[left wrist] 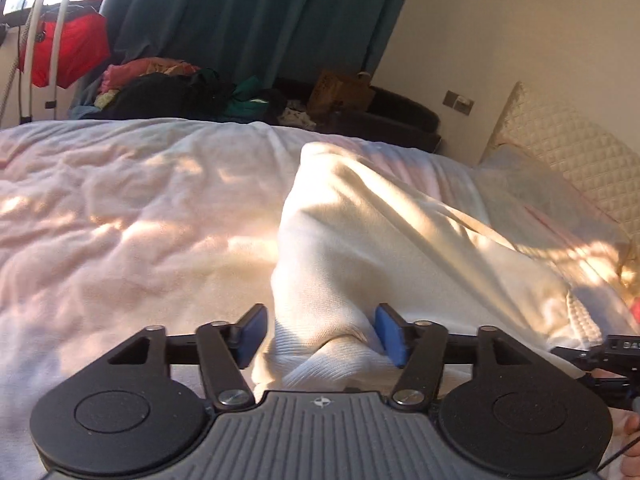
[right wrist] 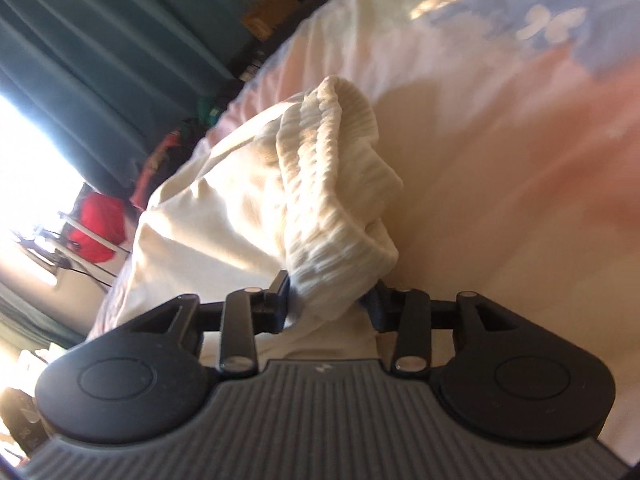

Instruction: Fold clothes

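Left gripper (left wrist: pixel 320 336) jaws stood wide, cream sweater (left wrist: pixel 380 240) bunched between them on the bed (left wrist: pixel 120 200). Only the right wrist view showed the ribbed hem (right wrist: pixel 340 184), right gripper (right wrist: pixel 330 306) jaws narrow around it. Pads buried in fabric, actual pinch unclear.

Cream sweater (left wrist: pixel 360 248) between left hand-held gripper (left wrist: pixel 320 336) pads

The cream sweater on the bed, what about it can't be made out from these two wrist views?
- Left wrist view: the cream sweater's full shape; its right side runs behind the right gripper at the frame edge.
- Left wrist view: whether the left gripper pinches the fabric; the jaws stand apart around it.
- Right wrist view: the grasp point of the right gripper; the ribbed hem bunches over it, and the view is blurred.
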`<state>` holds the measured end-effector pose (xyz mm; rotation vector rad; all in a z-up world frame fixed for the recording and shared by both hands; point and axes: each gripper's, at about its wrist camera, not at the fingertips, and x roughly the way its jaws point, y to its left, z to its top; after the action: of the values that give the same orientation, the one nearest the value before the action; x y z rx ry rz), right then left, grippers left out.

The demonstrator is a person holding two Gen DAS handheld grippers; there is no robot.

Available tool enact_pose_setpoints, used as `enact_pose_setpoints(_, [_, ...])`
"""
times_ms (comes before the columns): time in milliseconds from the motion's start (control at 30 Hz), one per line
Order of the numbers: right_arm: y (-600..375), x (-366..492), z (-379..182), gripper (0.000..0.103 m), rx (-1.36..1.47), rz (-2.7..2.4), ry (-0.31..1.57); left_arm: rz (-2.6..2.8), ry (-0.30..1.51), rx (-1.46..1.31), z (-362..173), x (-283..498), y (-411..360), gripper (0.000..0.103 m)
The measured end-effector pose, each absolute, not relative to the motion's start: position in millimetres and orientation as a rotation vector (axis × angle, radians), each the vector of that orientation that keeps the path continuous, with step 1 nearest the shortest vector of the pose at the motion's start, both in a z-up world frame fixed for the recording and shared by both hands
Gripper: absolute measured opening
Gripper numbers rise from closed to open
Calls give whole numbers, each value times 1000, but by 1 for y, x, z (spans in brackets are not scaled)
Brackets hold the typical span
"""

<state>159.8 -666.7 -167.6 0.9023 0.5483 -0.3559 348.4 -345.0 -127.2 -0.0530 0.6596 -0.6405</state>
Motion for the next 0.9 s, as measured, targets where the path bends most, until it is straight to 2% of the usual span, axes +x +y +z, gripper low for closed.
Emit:
enact_pose_setpoints(100, [-656,146,-139,42,825,-382,597,-625,628,-1,-92,323,-341,67])
enact_pose_setpoints(167, [-652,132,-121,42,825,-363,602,-629,591,19,-60,300,-337,71])
enact_pose_setpoints(333, [-639,89,-64,42,766,-322,562,-637,486,69,16,233,-330,79])
enact_pose_setpoints(467, [-626,67,-15,42,683,-289,503,-643,431,78,61,180,-323,81])
enact_pose_setpoints(533, [-615,54,7,58,634,-271,474,-638,398,88,79,153,-317,86])
enact_pose_setpoints(567, [-608,45,16,76,612,-264,449,-625,377,99,87,139,-314,88])
enact_pose_setpoints(600, [-601,36,26,90,590,-258,424,-612,356,111,96,126,-311,94])
enact_pose_setpoints(633, [-593,29,34,89,565,-250,411,-599,335,122,104,112,-308,101])
enact_pose_setpoints(667, [-586,21,43,88,539,-241,399,-596,320,124,111,100,-303,103])
enact_pose_setpoints(900, [-537,-30,80,88,445,-224,326,-607,264,109,146,25,-272,103])
